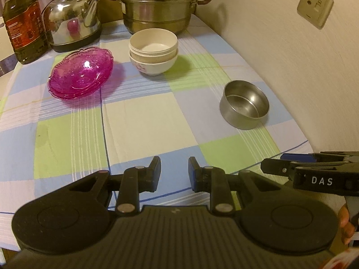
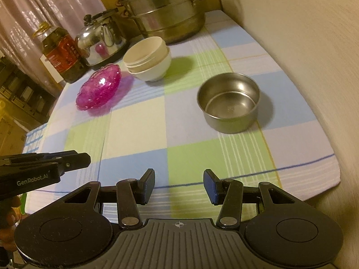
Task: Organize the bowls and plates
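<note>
Both grippers hang over the near edge of the counter (image 1: 143,121), empty. The left gripper (image 1: 174,173) has its jaws parted by a narrow gap with nothing between them; the right gripper (image 2: 179,186) stands wider, also released.

Taking the steamer (image 1: 157,6) at the back as the landmark: the white bowls (image 1: 153,51), already nested, sit just in front of it. The pink plates (image 1: 80,76), apparently stacked, lie to the left of the bowls, in front of the kettle (image 1: 71,20). The steel bowl (image 2: 228,102) stands alone, well apart from the steamer, toward the near right by the wall.

The steel bowl looks like the one loose piece, so the likely step is to fetch it with the right gripper, which faces it. To do it well:

- Pinch the rim, one pad inside and one outside the wall.
- Grip firmly; steel is slick.
- Lift clear before carrying it toward the bowls.
- Keep the left gripper out of the path.
</note>
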